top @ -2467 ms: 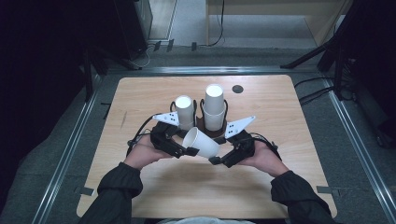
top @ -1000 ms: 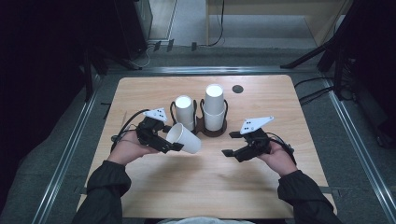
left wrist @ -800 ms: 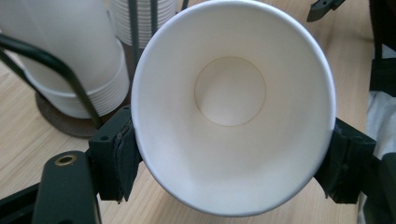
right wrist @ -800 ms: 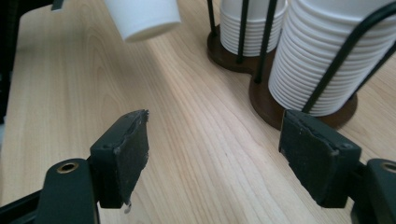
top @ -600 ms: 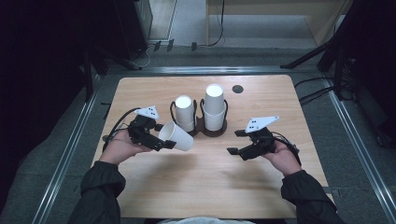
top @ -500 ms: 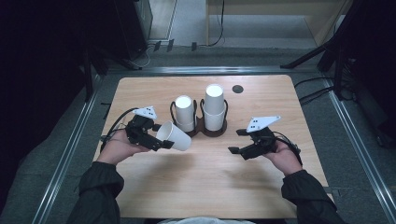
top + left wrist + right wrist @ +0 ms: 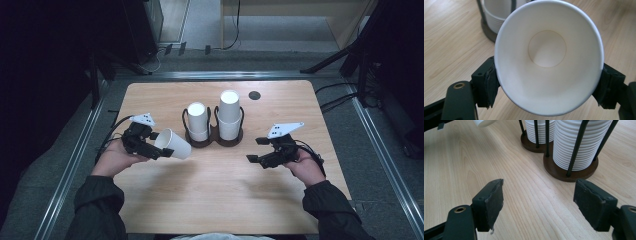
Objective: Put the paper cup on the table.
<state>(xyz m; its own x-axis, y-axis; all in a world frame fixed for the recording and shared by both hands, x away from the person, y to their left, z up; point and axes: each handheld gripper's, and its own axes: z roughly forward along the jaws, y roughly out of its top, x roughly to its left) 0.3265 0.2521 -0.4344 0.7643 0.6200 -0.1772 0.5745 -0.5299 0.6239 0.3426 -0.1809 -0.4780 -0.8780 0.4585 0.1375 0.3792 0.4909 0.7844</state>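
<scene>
Now the left gripper (image 7: 161, 145) grips a white paper cup (image 7: 173, 144), one jaw on each side of it near the rim. In the left gripper view the cup (image 7: 549, 55) faces the camera mouth-first, so its round bottom shows deep inside, and the black pads (image 7: 489, 82) press against its outer wall on both sides. From the high view the cup lies tilted on its side above the table (image 7: 210, 200), its mouth toward the left hand (image 7: 114, 157) and its base pointing toward the middle of the table. It sits near the holder (image 7: 214, 137), just left of it and apart from it.

The right gripper (image 7: 256, 150) holds nothing; its jaws stand wide apart. In the right gripper view the gripper (image 7: 537, 203) has bare wood between its two pads (image 7: 490, 203), and neither touches anything. The right hand (image 7: 305, 165) keeps it over the right part of the table, pointed toward the holder.

The holder is a dark double base with thin black posts, standing at the table's middle rear. It carries two stacks of white cups: the left stack (image 7: 197, 121) is shorter, the right stack (image 7: 229, 114) taller. In the right gripper view the right stack (image 7: 580, 142) stands nearer the camera.
</scene>
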